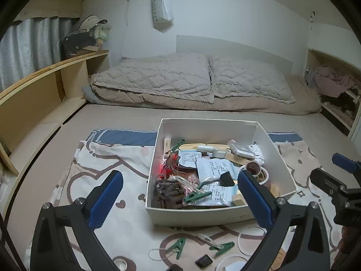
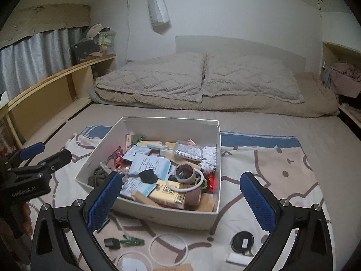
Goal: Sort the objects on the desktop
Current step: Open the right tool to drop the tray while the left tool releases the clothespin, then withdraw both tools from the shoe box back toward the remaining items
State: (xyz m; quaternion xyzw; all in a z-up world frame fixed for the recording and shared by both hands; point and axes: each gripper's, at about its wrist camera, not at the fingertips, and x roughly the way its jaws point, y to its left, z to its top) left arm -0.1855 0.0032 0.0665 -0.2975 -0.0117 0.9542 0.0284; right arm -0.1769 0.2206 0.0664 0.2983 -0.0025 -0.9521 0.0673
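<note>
A white box (image 1: 203, 214) (image 2: 158, 212) full of mixed small items sits on a patterned cloth on the bed. My left gripper (image 1: 180, 194) is open and empty, held above the box's near edge. My right gripper (image 2: 180, 192) is open and empty, above the box's near right part. On the cloth in front of the box lie green clips (image 1: 178, 246) (image 2: 132, 241), a small black block (image 1: 204, 260) (image 2: 112, 242), white rings (image 2: 169, 249) (image 1: 251, 240), a black round disc (image 2: 242, 241) and a small white block (image 2: 237, 258).
Folded grey quilts (image 1: 191, 83) lie at the far end of the bed. A wooden shelf (image 1: 45, 85) runs along the left. Clothes are piled in a niche (image 1: 334, 83) on the right. The right gripper shows at the right edge of the left wrist view (image 1: 338, 180).
</note>
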